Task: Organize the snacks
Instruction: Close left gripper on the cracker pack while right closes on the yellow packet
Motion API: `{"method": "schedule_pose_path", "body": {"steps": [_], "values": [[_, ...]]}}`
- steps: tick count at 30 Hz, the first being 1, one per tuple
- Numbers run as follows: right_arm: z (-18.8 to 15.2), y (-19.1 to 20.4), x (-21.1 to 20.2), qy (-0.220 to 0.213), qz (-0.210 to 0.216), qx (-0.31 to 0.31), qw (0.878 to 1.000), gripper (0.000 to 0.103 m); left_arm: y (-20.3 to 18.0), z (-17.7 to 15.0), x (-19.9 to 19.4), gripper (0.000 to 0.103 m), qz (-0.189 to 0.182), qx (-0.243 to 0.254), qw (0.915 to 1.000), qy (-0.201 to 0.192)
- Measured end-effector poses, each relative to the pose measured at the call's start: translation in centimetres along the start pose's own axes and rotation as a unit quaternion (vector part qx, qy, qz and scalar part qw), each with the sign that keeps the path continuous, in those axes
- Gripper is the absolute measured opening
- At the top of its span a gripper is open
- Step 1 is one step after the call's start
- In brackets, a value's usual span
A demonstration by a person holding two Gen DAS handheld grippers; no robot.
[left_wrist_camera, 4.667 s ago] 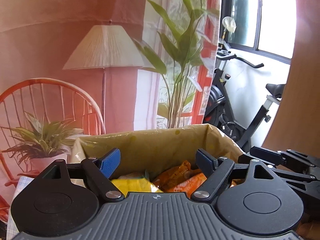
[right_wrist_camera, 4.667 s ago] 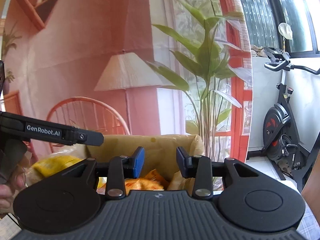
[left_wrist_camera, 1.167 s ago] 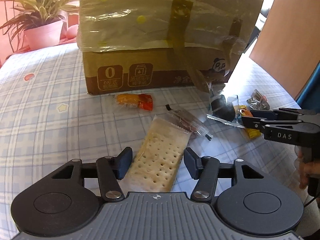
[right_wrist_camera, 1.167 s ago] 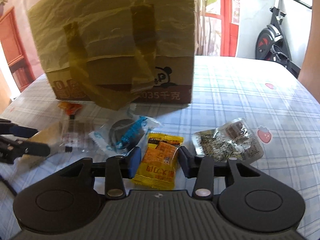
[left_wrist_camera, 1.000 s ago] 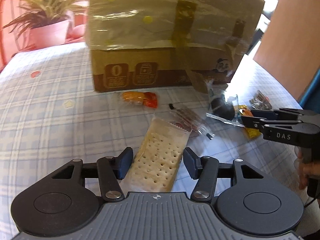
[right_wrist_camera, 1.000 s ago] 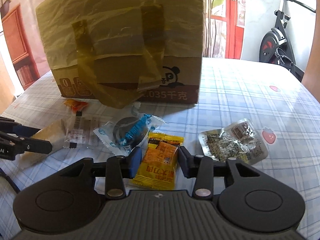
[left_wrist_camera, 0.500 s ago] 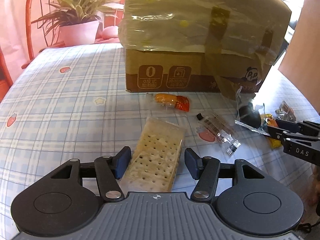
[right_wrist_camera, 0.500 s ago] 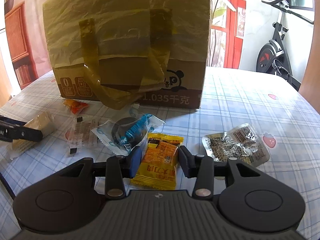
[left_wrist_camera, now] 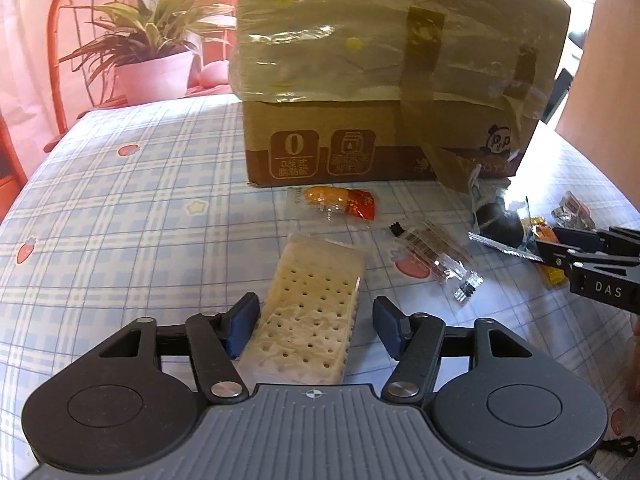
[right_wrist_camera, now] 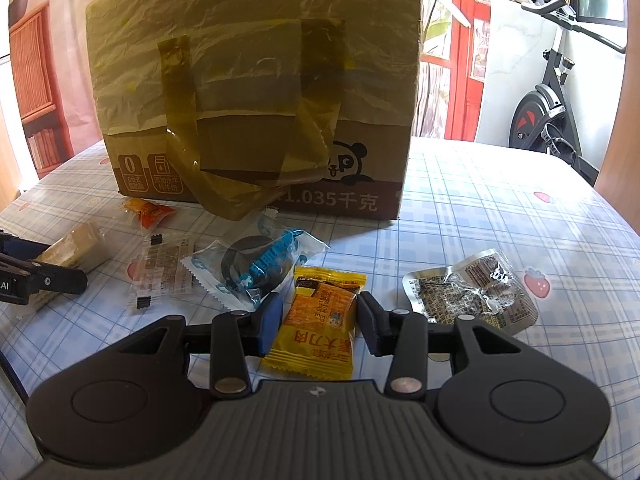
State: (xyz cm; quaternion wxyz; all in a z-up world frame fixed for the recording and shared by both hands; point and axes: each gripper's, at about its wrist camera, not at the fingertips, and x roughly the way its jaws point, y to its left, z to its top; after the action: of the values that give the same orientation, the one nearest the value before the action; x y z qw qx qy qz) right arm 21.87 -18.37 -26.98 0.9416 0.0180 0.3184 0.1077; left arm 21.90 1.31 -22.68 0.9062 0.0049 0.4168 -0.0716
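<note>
1. A cardboard box (left_wrist_camera: 360, 152) draped in yellowish plastic film is stood on the far middle of the checked tabletop (left_wrist_camera: 120, 220). Its left end is shown best by the left wrist view, its panda print and long face by the right.
2. An exercise bike (right_wrist_camera: 552, 112) beyond the tabletop's right edge is seen only from the right wrist. A potted plant (left_wrist_camera: 156, 64) and a red chair (left_wrist_camera: 56, 60) behind the far left edge are seen only from the left.
3. Wide bare cloth is left open on the tabletop's left side and on its right, past the box's corner.
4. The left tongs (left_wrist_camera: 314, 326) are held part open and have just been closing, with a cracker packet (left_wrist_camera: 312, 312) lying between them. The left pad is against the packet's edge, while a strip of cloth is seen before the right pad.
5. The right tongs (right_wrist_camera: 320, 320) are closed narrowly on a yellow snack packet (right_wrist_camera: 316, 340), with both pads pressed to its sides. Whether it is lifted cannot be told.
6. 4 loose snacks are spread in front of the box: a silver packet (right_wrist_camera: 472, 296) well to the right, a blue-printed clear packet (right_wrist_camera: 256, 268) touching a barcoded clear packet (right_wrist_camera: 164, 272), and an orange-red packet (left_wrist_camera: 340, 202) just beside the box's base.
</note>
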Motion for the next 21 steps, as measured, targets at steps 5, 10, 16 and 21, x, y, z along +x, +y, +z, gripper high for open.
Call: {"method": "schedule_pose_path", "body": {"steps": [5, 10, 16, 21], "values": [[-0.03, -0.20, -0.11, -0.003, -0.002, 0.008, 1.000, 0.045, 0.61, -0.17, -0.32, 0.054, -0.003, -0.028, 0.9996, -0.010], [-0.02, -0.60, -0.17, -0.004, 0.002, 0.019, 1.000, 0.045, 0.45, -0.19, -0.30, 0.054, 0.000, -0.033, 0.9994, -0.013], [0.01, -0.53, -0.12, -0.003, 0.003, 0.018, 1.000, 0.046, 0.57, -0.20, -0.34, 0.054, -0.002, -0.040, 0.9991, -0.013], [-0.03, -0.60, -0.18, -0.005, 0.008, 0.019, 1.000, 0.042, 0.76, -0.23, -0.42, 0.054, -0.005, -0.046, 0.9988, -0.015]]}}
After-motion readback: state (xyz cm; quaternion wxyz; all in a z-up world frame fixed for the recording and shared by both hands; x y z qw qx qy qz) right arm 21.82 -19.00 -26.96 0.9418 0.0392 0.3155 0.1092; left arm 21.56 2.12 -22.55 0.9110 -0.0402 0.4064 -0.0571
